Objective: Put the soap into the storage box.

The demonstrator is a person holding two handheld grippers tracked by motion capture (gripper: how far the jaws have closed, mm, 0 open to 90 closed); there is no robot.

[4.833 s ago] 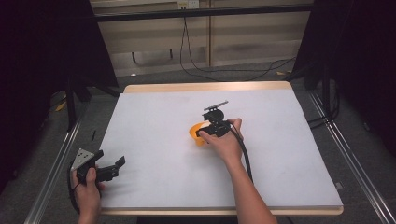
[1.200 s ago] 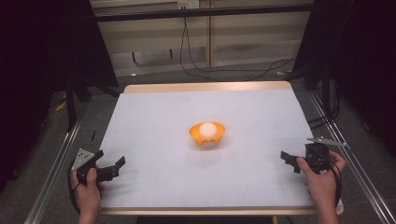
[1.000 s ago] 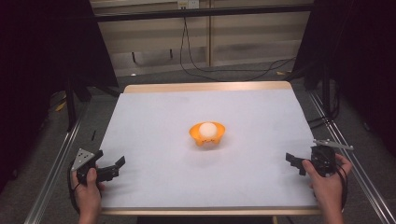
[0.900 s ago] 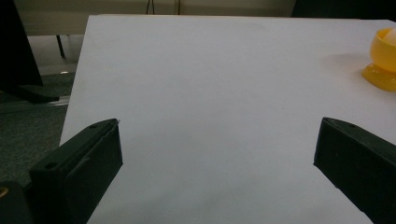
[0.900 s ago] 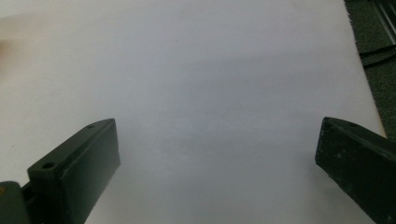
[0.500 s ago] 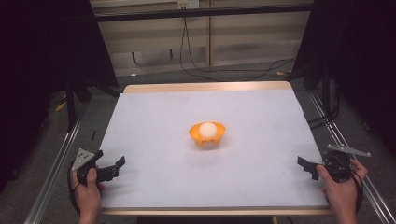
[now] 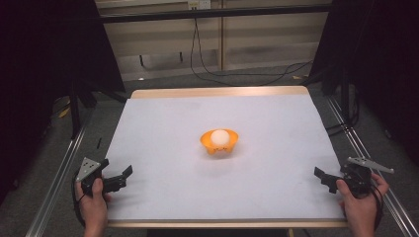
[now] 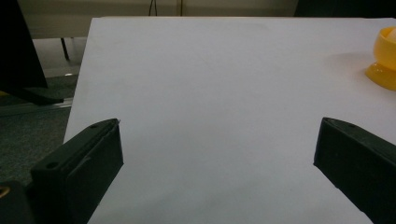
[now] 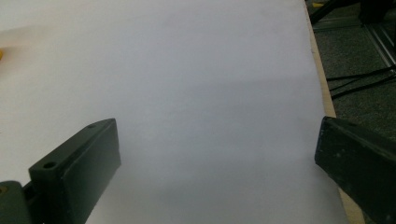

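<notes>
One orange bowl (image 7: 219, 141) sits at the middle of the table (image 7: 163, 118) in the high view, and one white ball (image 7: 219, 138) rests inside it, rising above the rim. Both look like light, thin plastic to me: the ball is smooth and round, so it will likely slip or roll under a pinch, while the bowl is stiff enough to take by its rim. I'd grip that rim at one side and leave the ball alone. Two grippers are down at the near edge: the left gripper (image 7: 121, 178) over the near left corner, the right gripper (image 7: 323, 176) by the near right corner, each well apart from the bowl, one hand on each.

Over to the left gripper view: its jaws stand spread wide with nothing but bare table between them, and a slice of the orange bowl (image 8: 384, 58) peeks in at the far right of the picture.

Now the right gripper view: jaws spread wide again and pinching nothing, with plain white surface ahead and the table's right edge (image 9: 321, 88) running past.
</notes>
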